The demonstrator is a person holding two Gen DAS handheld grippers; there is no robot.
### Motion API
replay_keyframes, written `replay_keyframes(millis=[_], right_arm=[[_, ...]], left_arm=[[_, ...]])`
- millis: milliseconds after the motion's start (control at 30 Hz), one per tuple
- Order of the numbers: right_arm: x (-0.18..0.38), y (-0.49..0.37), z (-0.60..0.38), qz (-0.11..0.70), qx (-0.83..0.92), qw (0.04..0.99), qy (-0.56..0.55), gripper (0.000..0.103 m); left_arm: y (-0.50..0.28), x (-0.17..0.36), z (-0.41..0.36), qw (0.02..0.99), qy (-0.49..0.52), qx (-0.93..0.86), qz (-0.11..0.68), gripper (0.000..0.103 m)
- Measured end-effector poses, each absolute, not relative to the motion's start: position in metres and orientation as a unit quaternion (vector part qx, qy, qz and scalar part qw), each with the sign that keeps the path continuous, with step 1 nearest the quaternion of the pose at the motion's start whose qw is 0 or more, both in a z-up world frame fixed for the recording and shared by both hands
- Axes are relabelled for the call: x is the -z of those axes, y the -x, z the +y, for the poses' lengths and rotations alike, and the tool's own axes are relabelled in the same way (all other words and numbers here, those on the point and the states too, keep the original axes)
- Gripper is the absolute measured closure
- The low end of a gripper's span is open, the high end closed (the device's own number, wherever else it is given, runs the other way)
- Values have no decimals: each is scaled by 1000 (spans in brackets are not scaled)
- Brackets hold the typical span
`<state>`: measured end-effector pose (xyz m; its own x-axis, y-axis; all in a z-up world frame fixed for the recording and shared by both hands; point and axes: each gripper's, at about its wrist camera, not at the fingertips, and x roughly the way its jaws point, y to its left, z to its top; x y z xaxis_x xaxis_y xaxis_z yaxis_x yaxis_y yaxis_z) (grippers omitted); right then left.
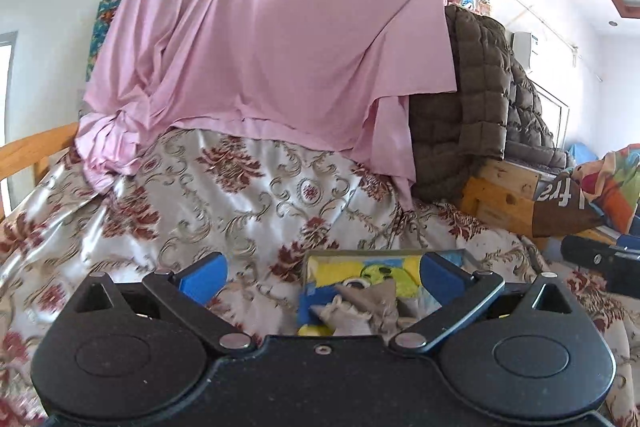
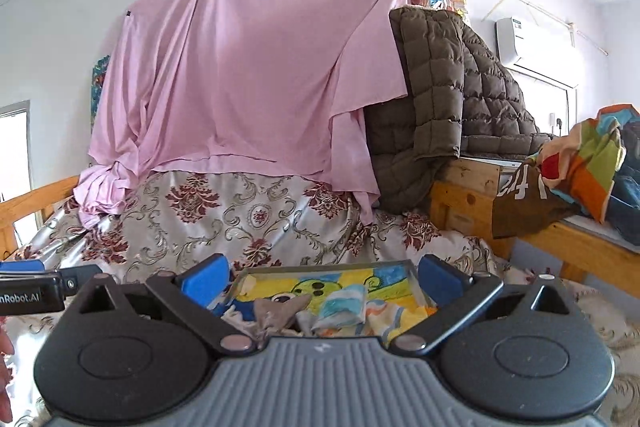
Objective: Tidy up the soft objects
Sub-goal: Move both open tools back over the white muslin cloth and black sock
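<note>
Up close, left gripper spread about as wide as it goes, blue pads well apart, nothing pinched between them. Same deal with the right gripper: wide open, blue pads clear of everything, empty. Just past both sets of fingers, a shallow tray sitting on the bedspread, lined with a yellow, green and blue cartoon print. Inside it, a heap of small soft stuff: a grey fabric piece toward the left, a folded striped cloth in blue, white and orange beside it, more pale bits bunched at the near edge, hard to tell apart. From the left wrist view, same tray off to the right of centre, grey piece on top. Left gripper also poking into the right wrist view at the far left edge. Further out, shiny floral bedspread rising up in a mound. Behind that, a big pink sheet hung from a line on the wall, draping down onto the bedspread. To its right, a brown quilted jacket slumped over a wooden frame, and a colourful cloth piled on the shelf at far right.
</note>
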<state>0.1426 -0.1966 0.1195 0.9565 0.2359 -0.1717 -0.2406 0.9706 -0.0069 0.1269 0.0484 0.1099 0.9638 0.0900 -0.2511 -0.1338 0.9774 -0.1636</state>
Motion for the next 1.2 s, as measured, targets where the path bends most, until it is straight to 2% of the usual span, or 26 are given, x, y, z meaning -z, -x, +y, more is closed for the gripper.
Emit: replay_keyframes(millis=[200, 600, 1200], right_arm=[[-103, -102, -191, 90, -121, 988, 16, 0], [-58, -56, -183, 166, -121, 979, 1, 0], [-28, -57, -173, 228, -138, 964, -9, 0]], left_arm=[[-85, -91, 58, 982, 107, -68, 138, 1], [-32, -58, 63, 974, 116, -74, 183, 1], [-19, -31, 60, 960, 82, -79, 256, 1]])
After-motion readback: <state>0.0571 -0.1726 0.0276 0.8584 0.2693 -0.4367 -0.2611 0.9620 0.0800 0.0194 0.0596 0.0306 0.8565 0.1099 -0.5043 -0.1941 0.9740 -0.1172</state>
